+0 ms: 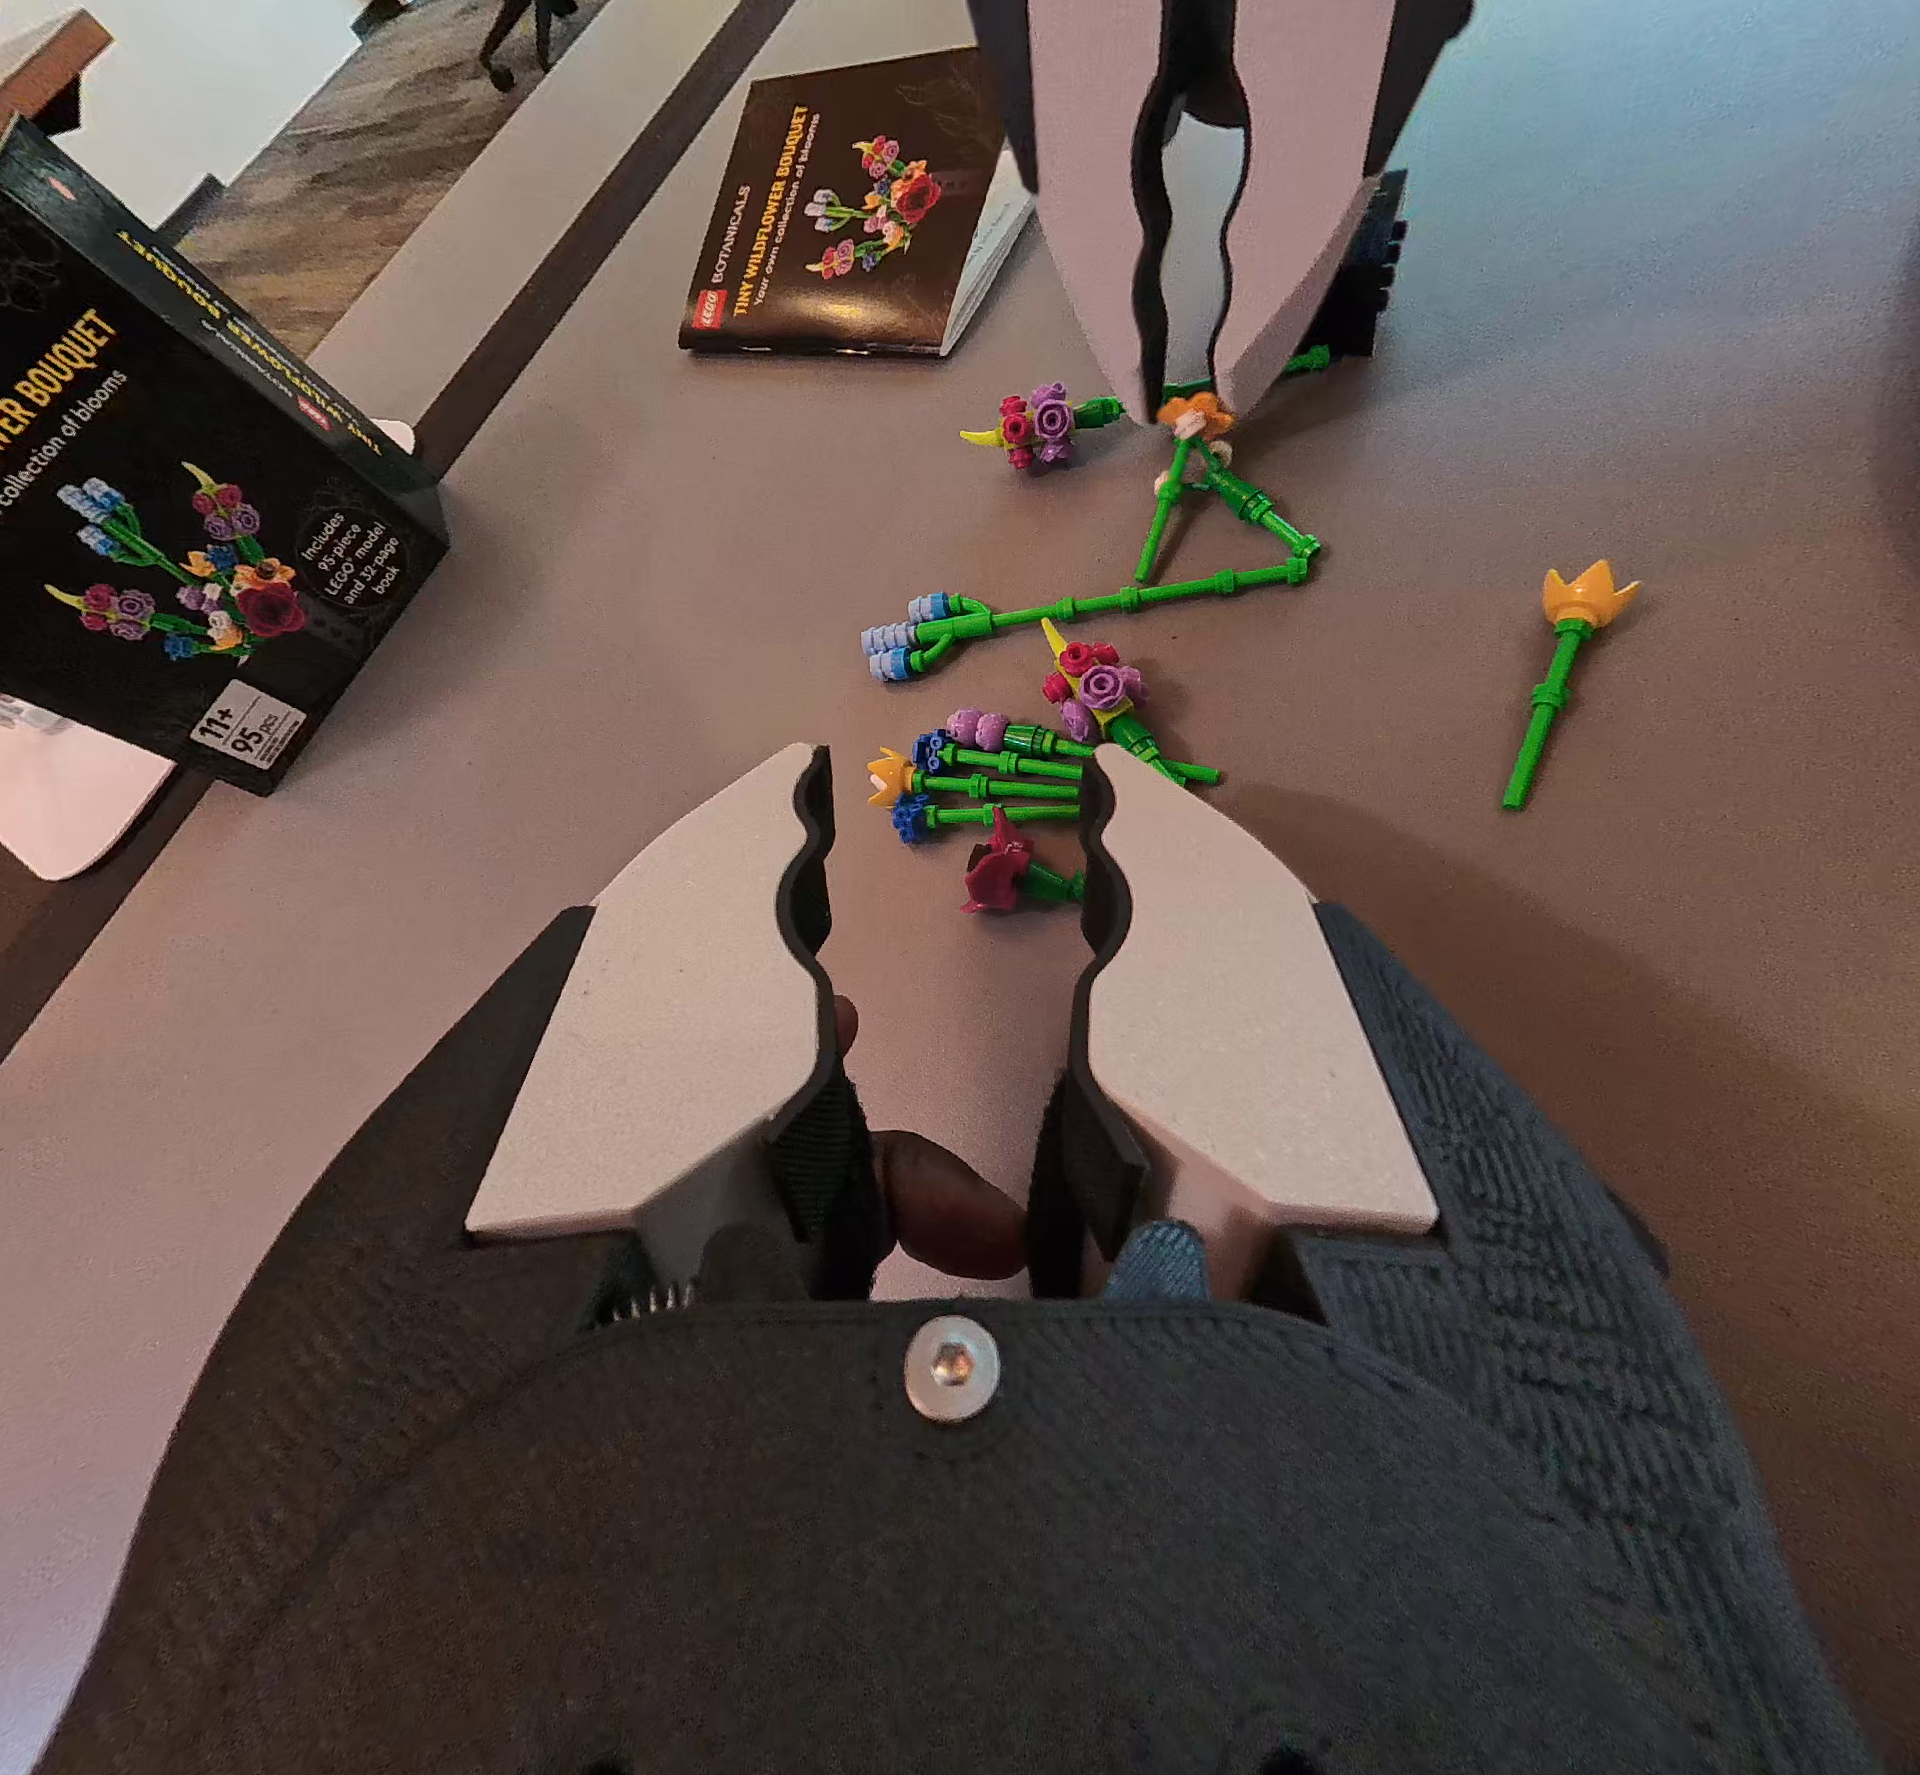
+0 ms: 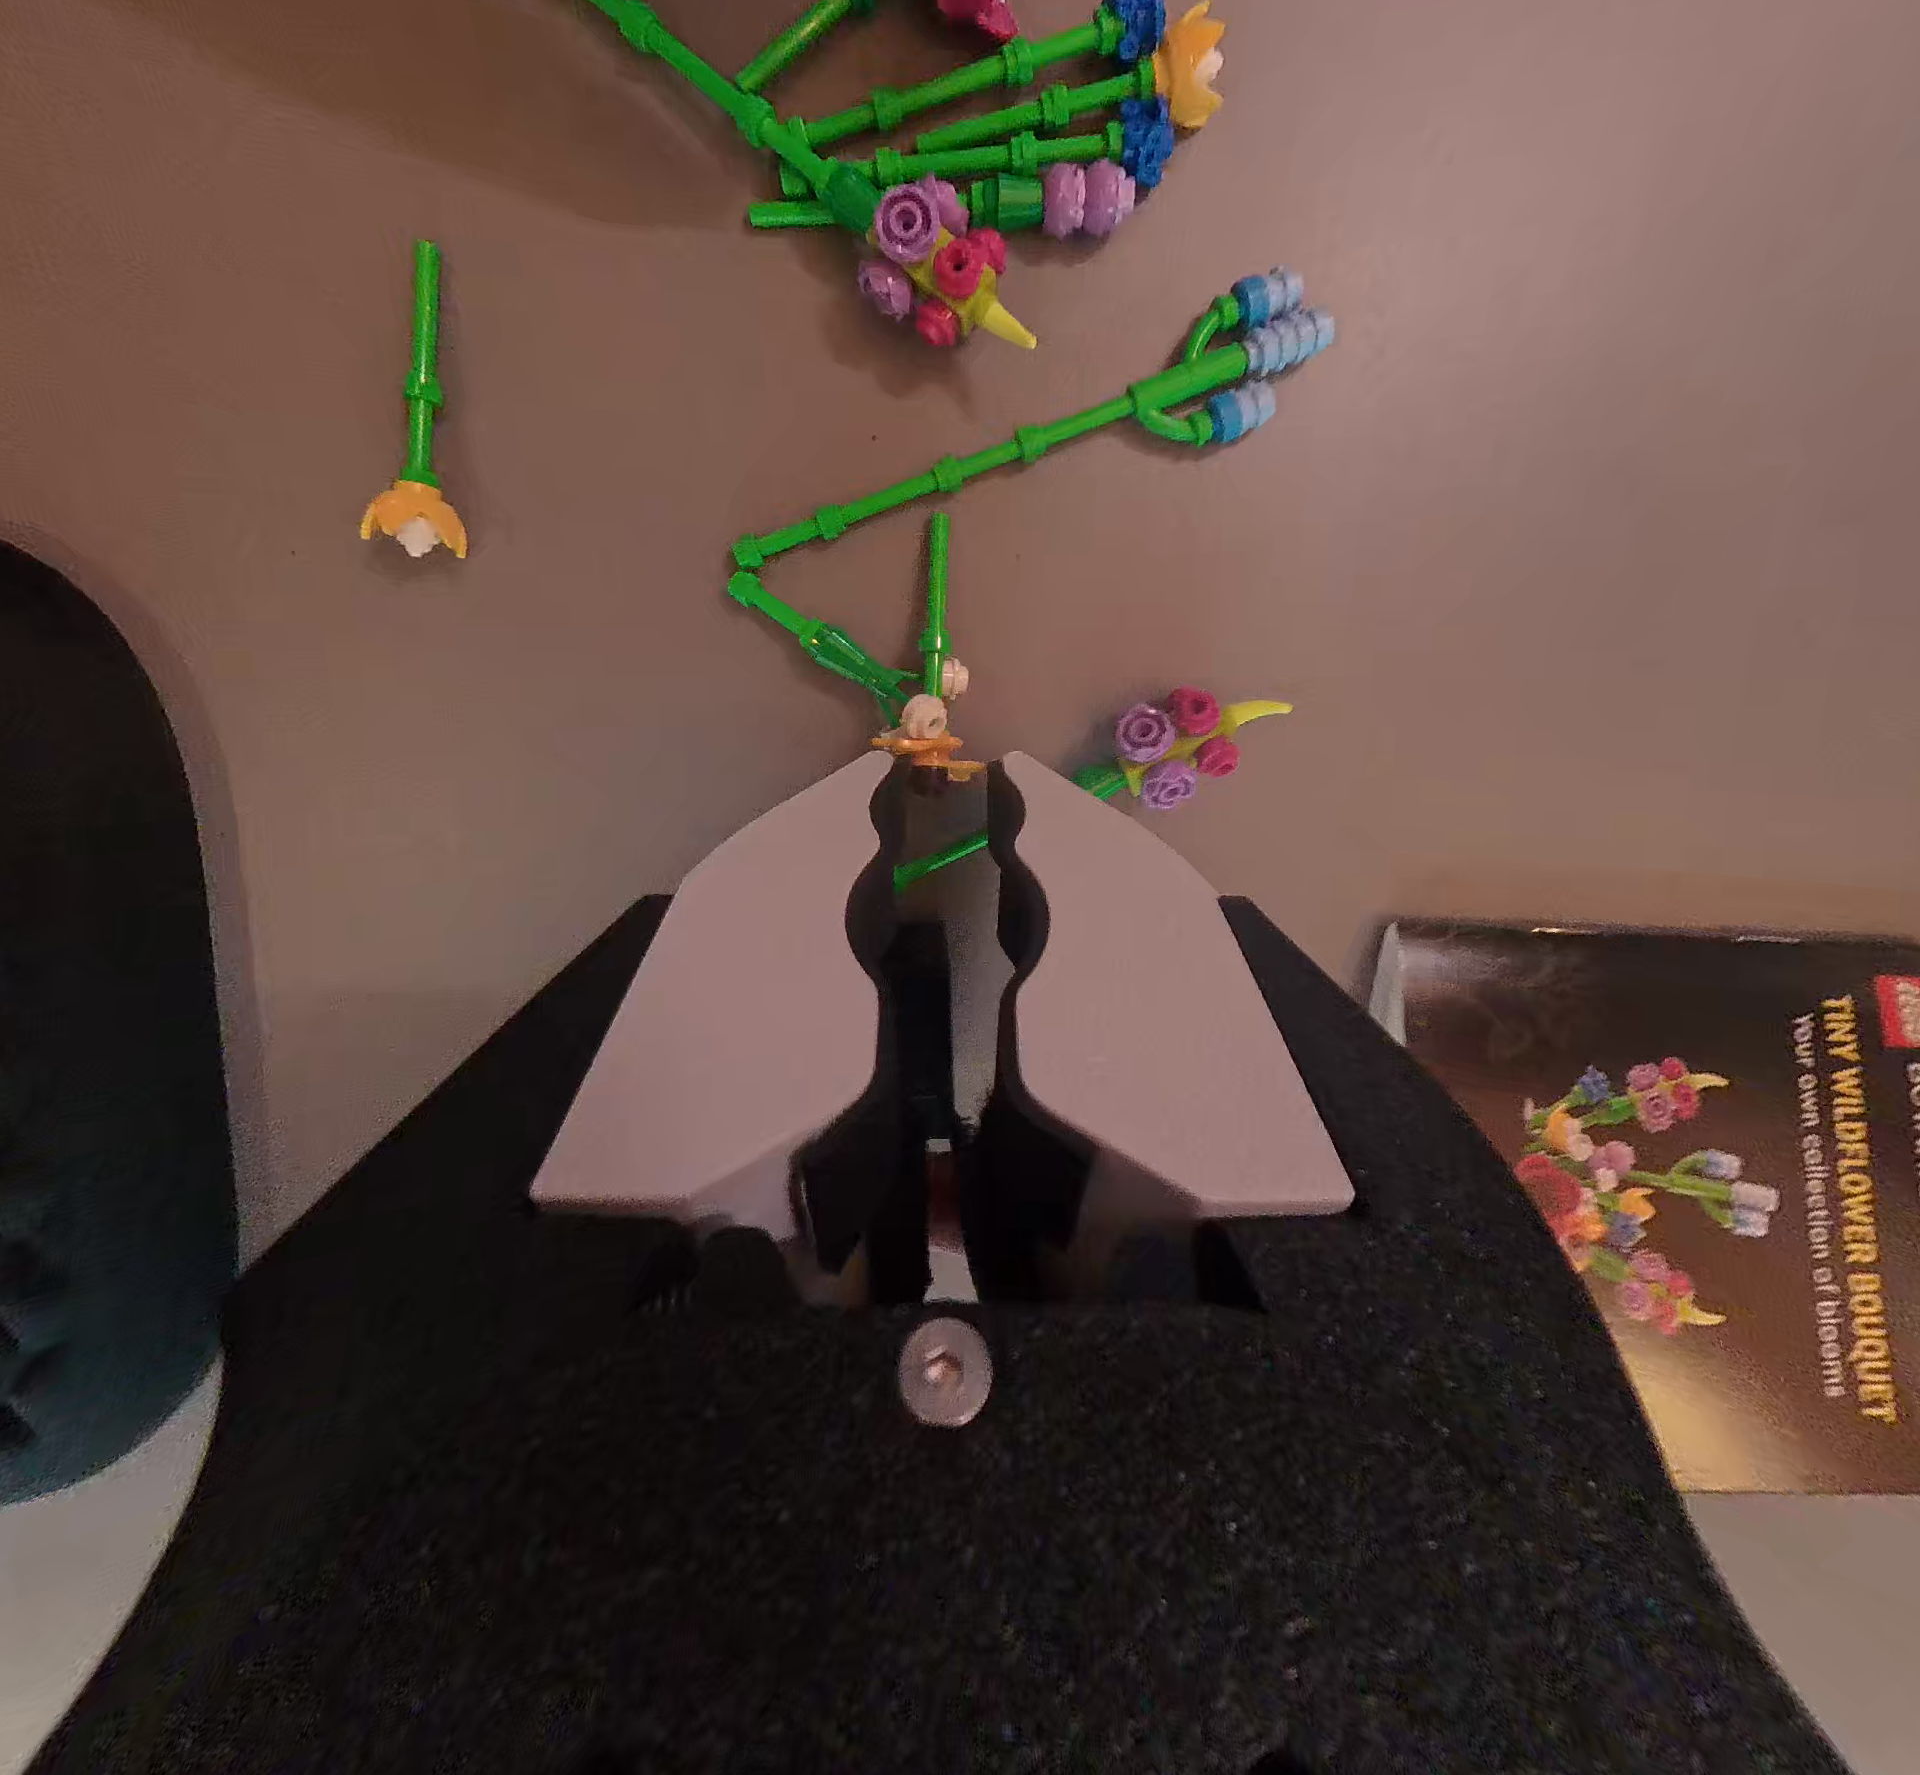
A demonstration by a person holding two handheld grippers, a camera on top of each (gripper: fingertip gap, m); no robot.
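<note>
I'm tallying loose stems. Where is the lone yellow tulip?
The yellow tulip lies alone on the table, off to the right in the left wrist view, apart from the flower cluster beside the left gripper.

We count eleven toy flowers, two printed items, two grippers.
Two purple sprigs (image 1: 1042, 424) (image 1: 1099, 686); two yellow tulips (image 1: 1584, 595) (image 1: 891, 778); two blue flowers (image 1: 928, 751) (image 1: 910, 816); one light-blue stem (image 1: 909, 634); one lavender flower (image 1: 982, 728); one dark red flower (image 1: 995, 878); one orange flower (image 1: 1195, 416); one box (image 1: 208, 530); one booklet (image 1: 842, 219); a left gripper (image 1: 961, 759) and a right gripper (image 2: 943, 761).
</note>
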